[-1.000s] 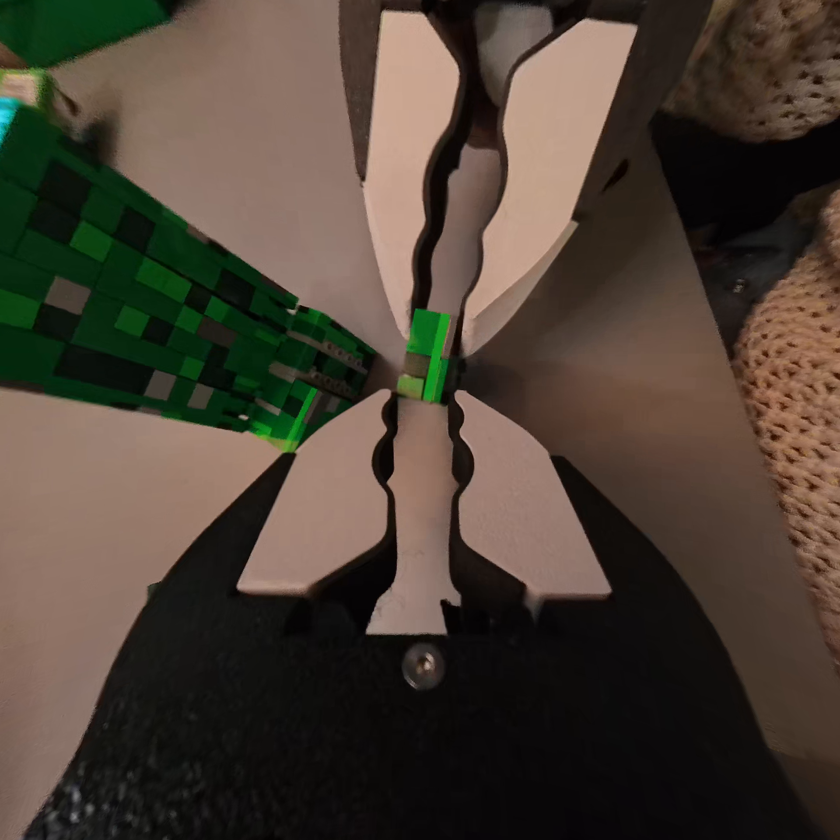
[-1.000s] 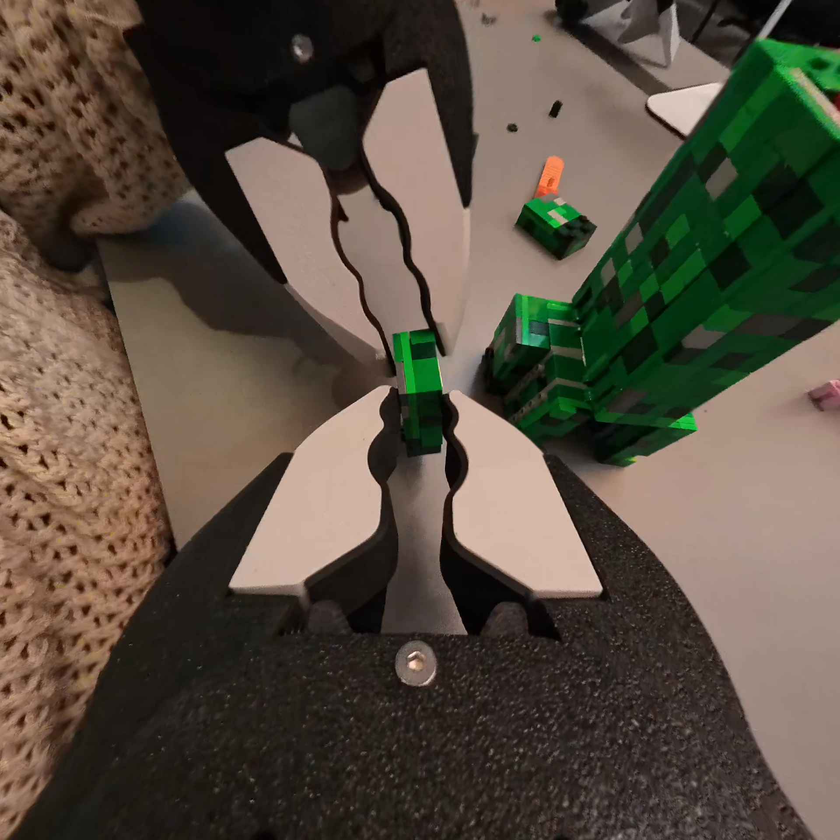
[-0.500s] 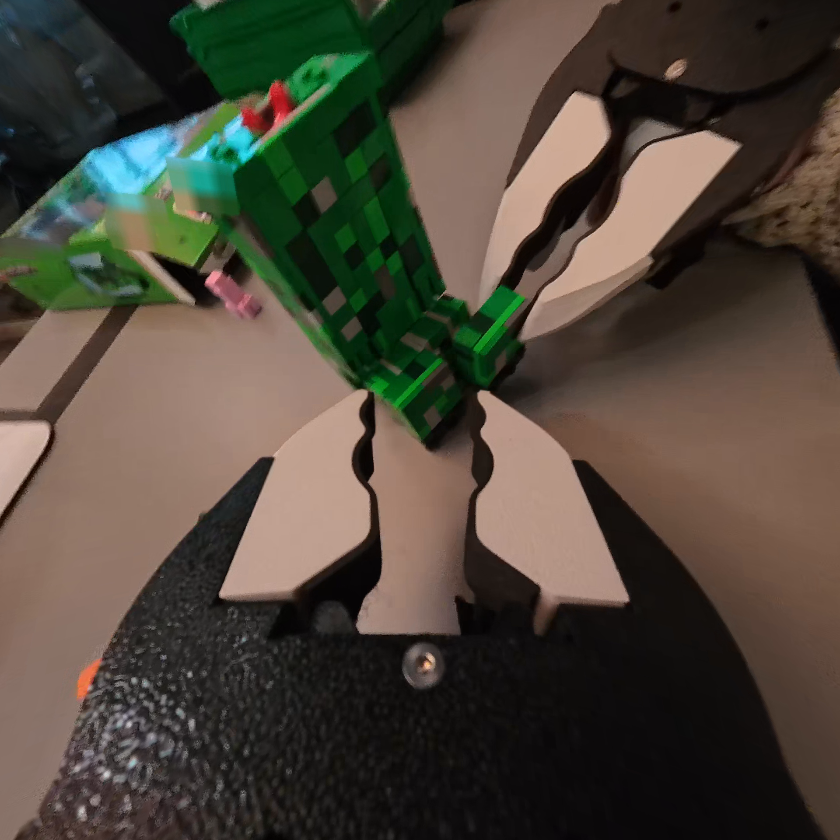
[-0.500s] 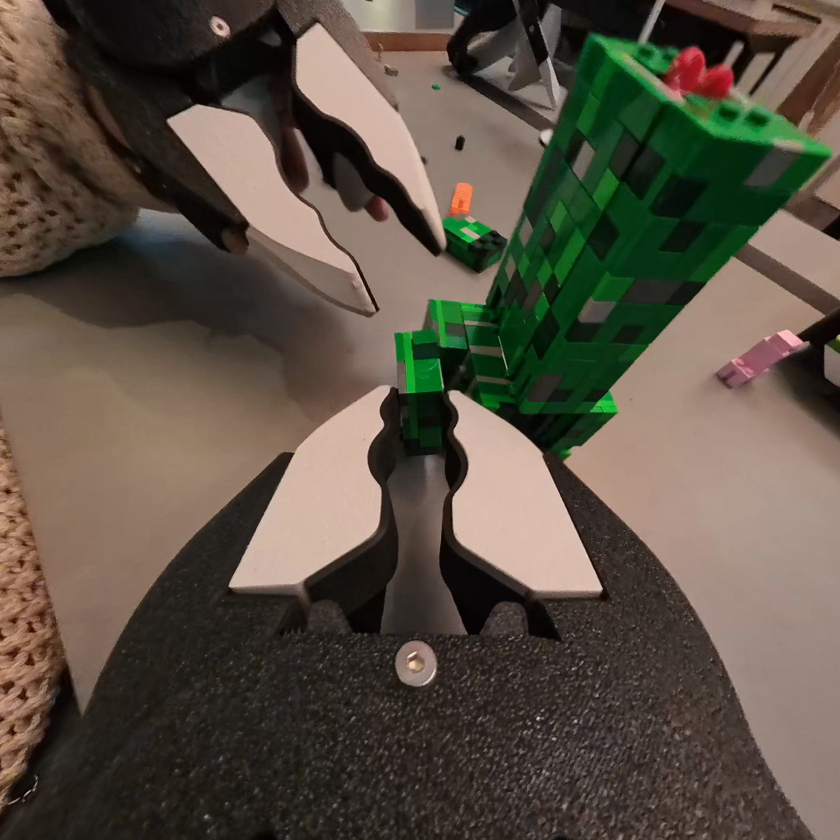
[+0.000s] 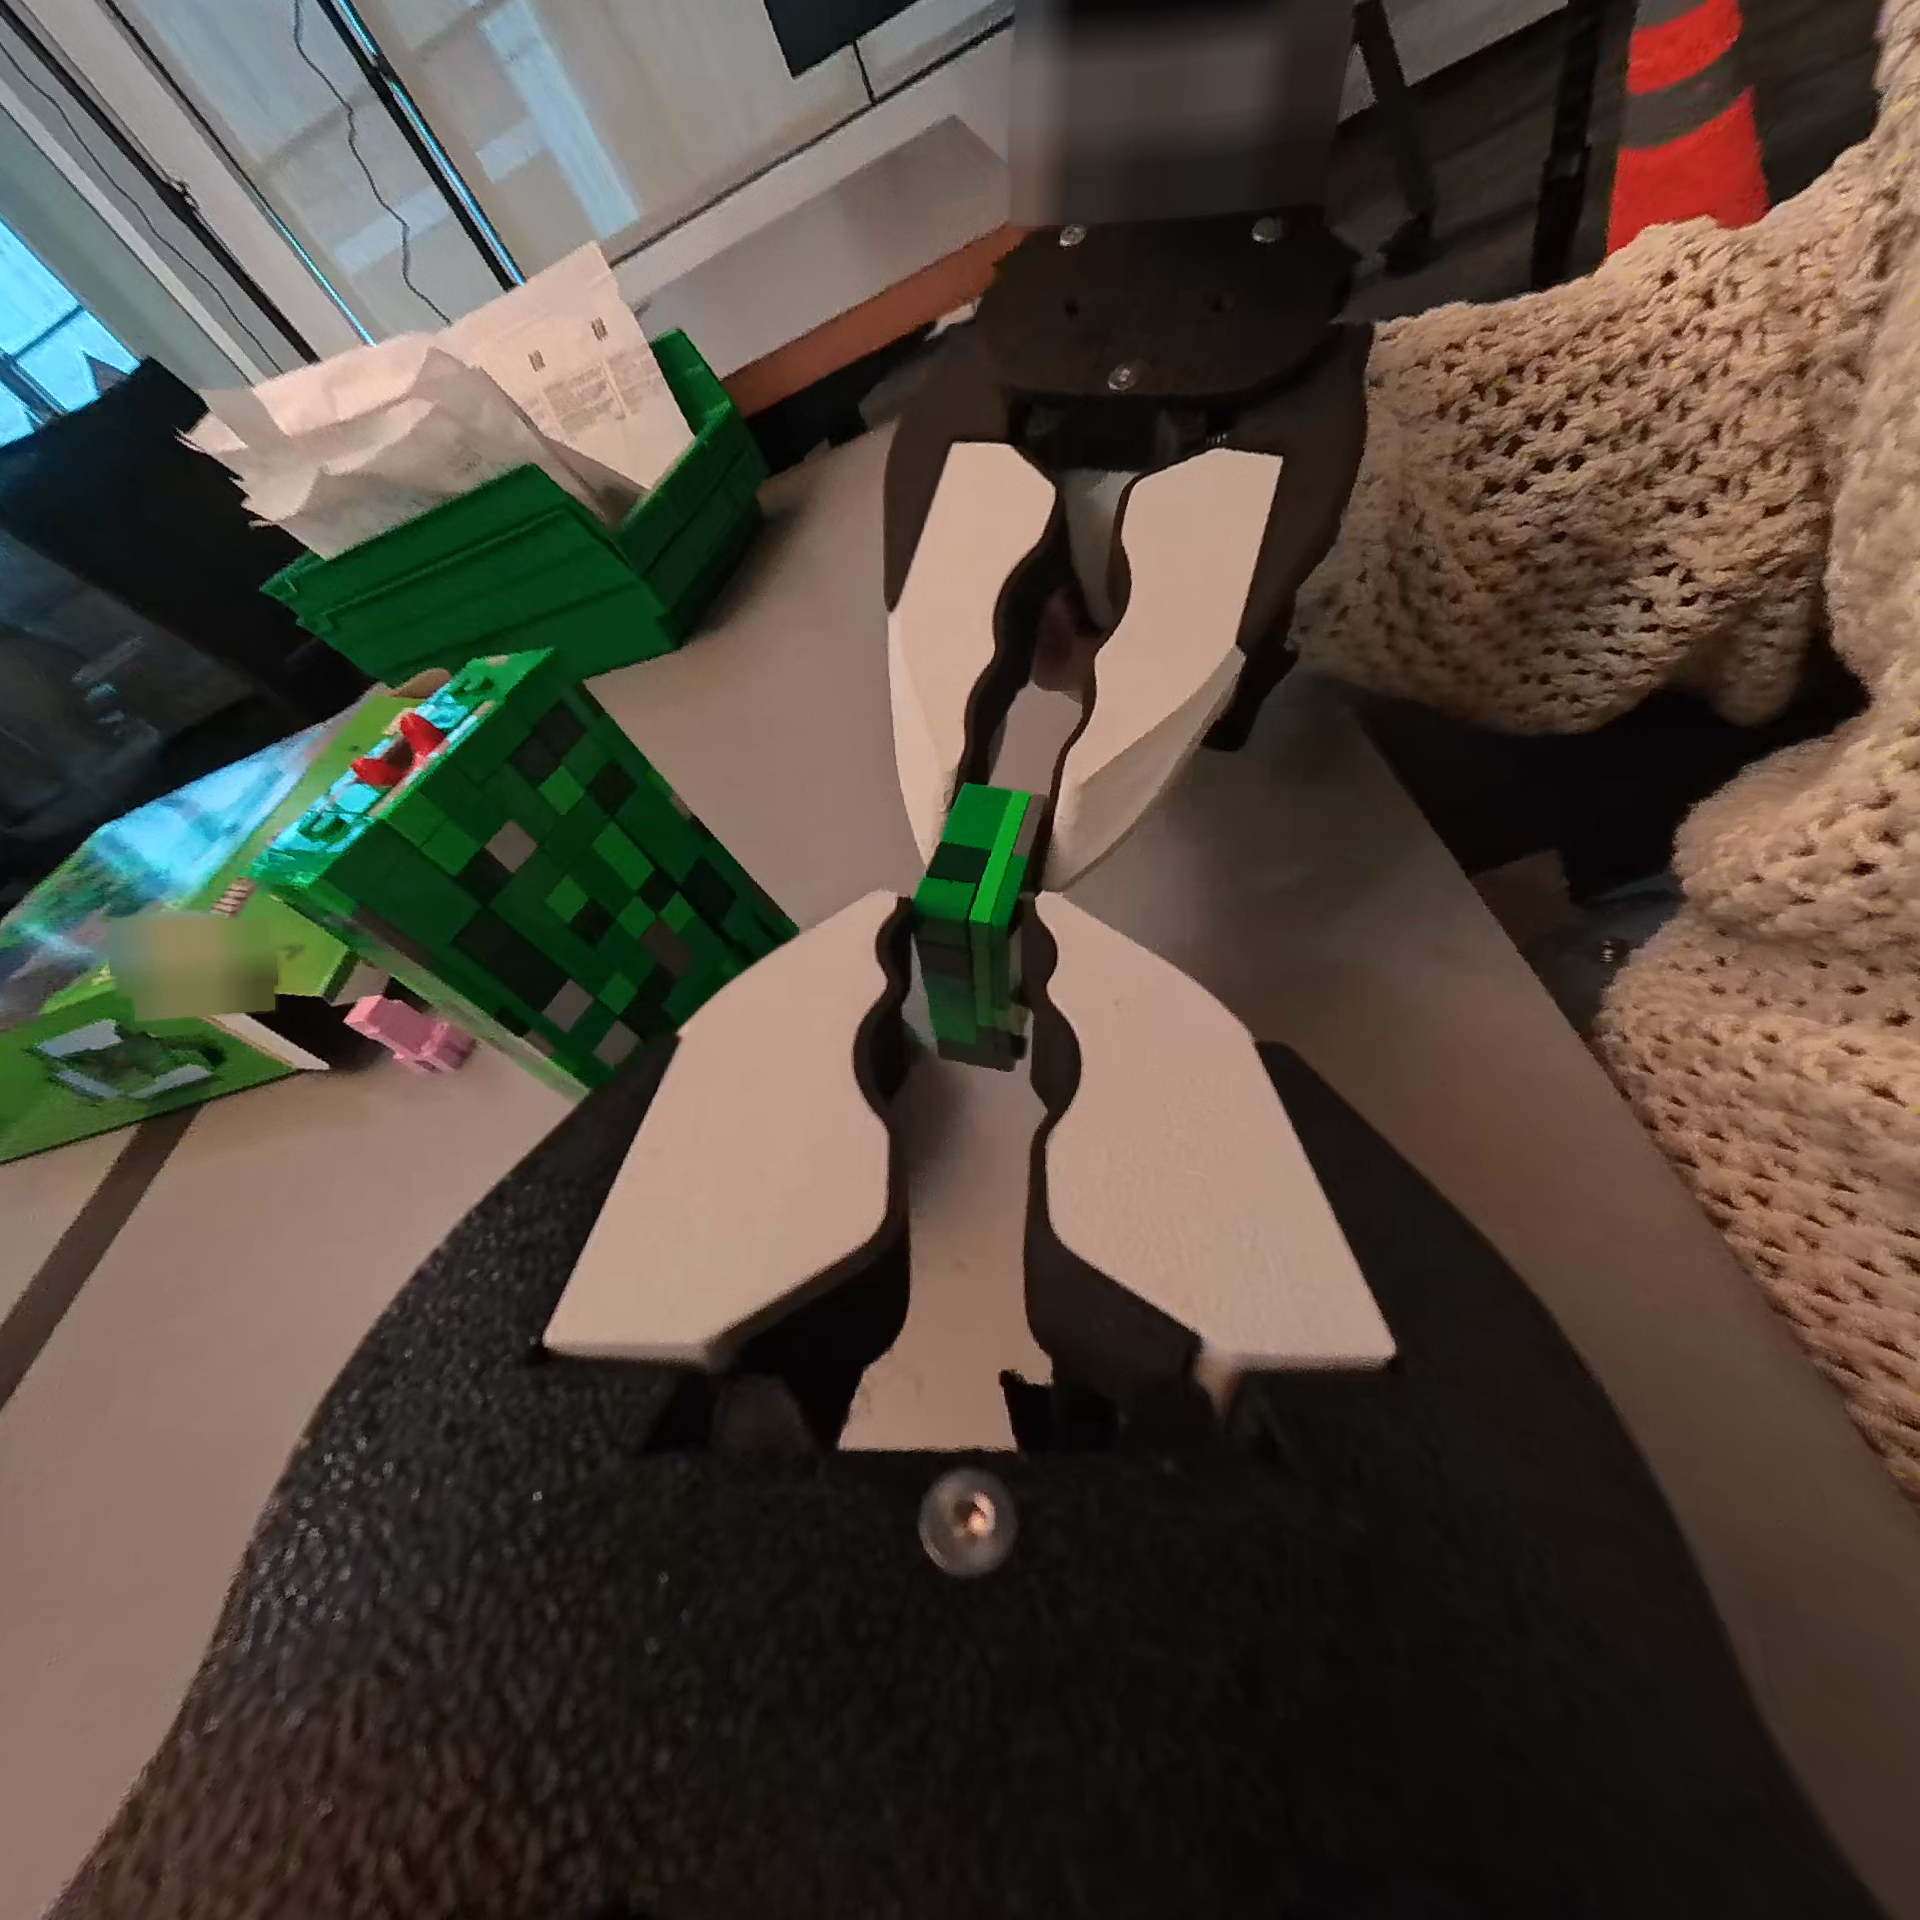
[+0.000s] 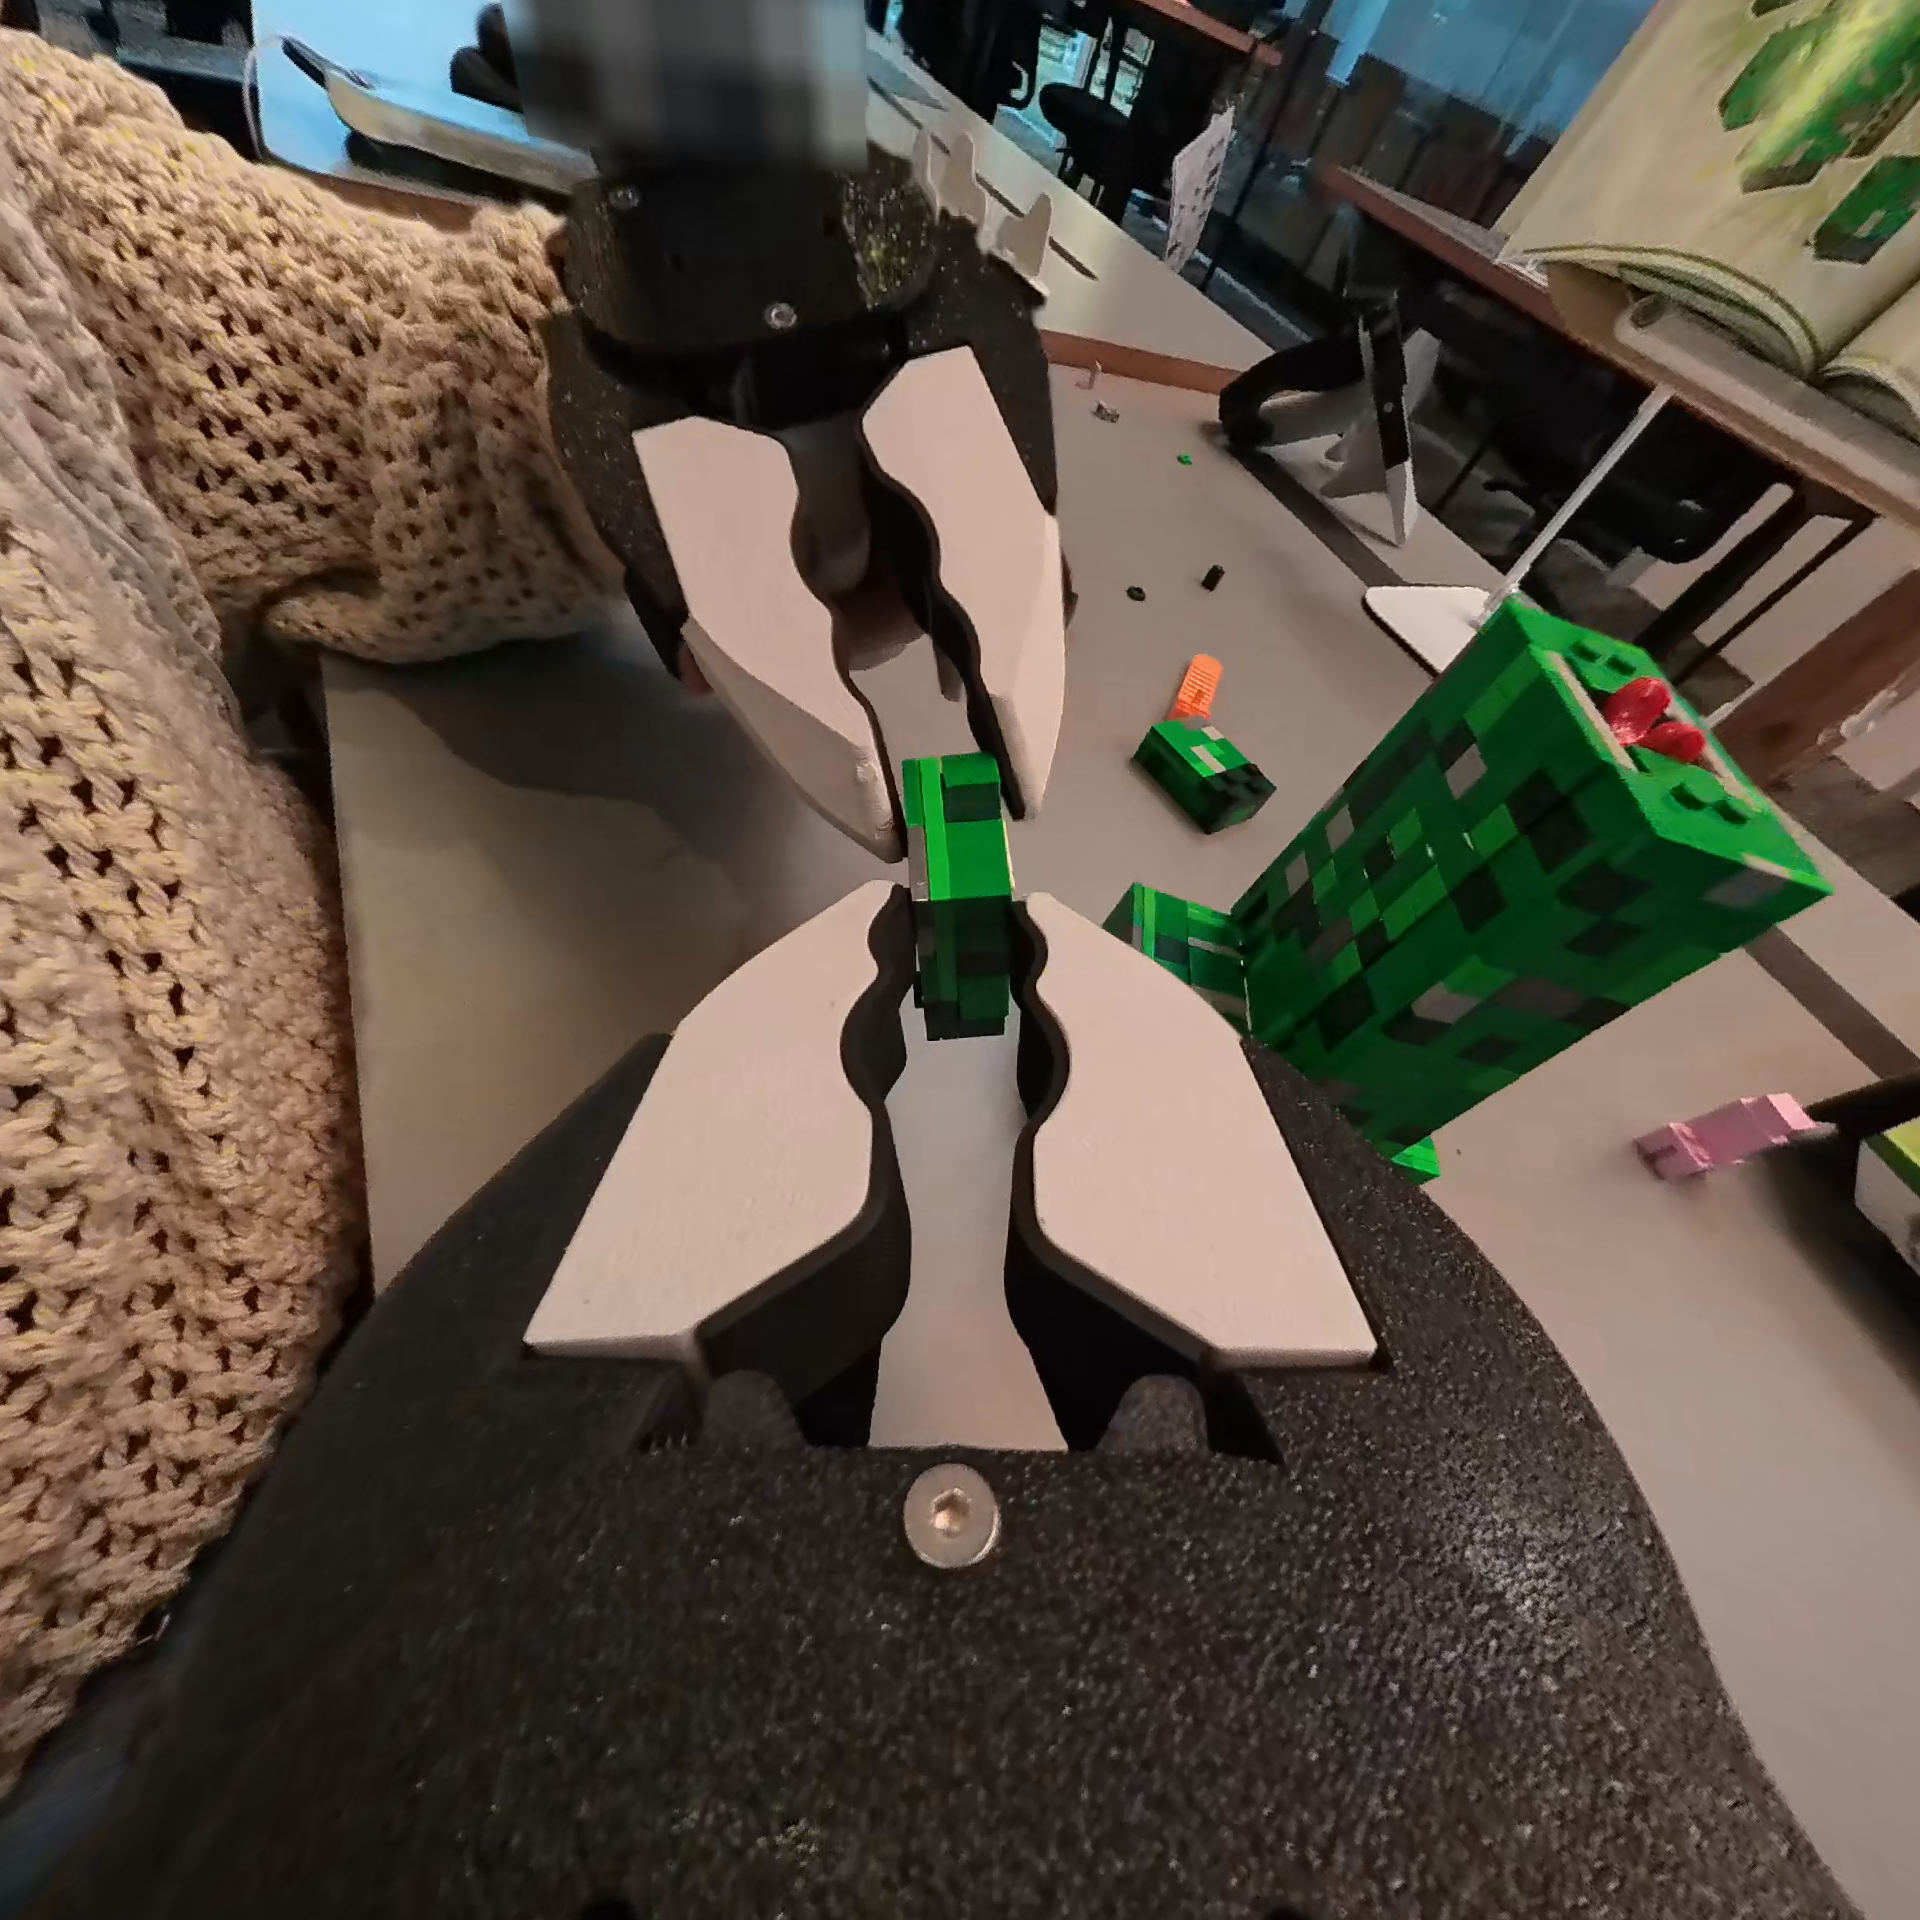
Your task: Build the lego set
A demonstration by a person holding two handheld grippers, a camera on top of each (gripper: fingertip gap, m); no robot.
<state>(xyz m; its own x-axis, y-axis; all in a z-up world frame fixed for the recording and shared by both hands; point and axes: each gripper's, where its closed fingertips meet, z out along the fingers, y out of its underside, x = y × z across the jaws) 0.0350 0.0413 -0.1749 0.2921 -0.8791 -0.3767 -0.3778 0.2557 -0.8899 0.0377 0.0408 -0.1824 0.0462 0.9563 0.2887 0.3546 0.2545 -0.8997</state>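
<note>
A small green-and-black lego block [image 5: 982, 862] is held above the grey table [image 5: 1299, 935] between both grippers, which face each other tip to tip. My left gripper [image 5: 968, 935] is shut on one end of it. My right gripper [image 6: 961, 935] is shut on the other end of the block [image 6: 956, 842]. The large green pixel-patterned lego body [image 5: 520, 883] lies tilted on the table to the left, with a red part at its top end. In the right wrist view this body [image 6: 1507, 883] is to the right.
A small green lego piece [image 6: 1205, 774] and an orange part [image 6: 1195, 686] lie beyond the body. A pink piece [image 5: 410, 1039], the set's box [image 5: 104, 1039] and green bins [image 5: 540, 571] with paper bags are at the left. Knitted sleeves [image 5: 1662, 520] flank the grippers. An open booklet [image 6: 1766, 208] stands at the far right. Left and right tips are no more than a few centimetres apart. Both grippers' tips are roughly 20 centimetres from the small green lego piece [image 6: 1205, 774].
Half a second ago my left gripper was open and away from the small block. It has come back and shut on it opposite the right gripper. Both views have tilted upward.
</note>
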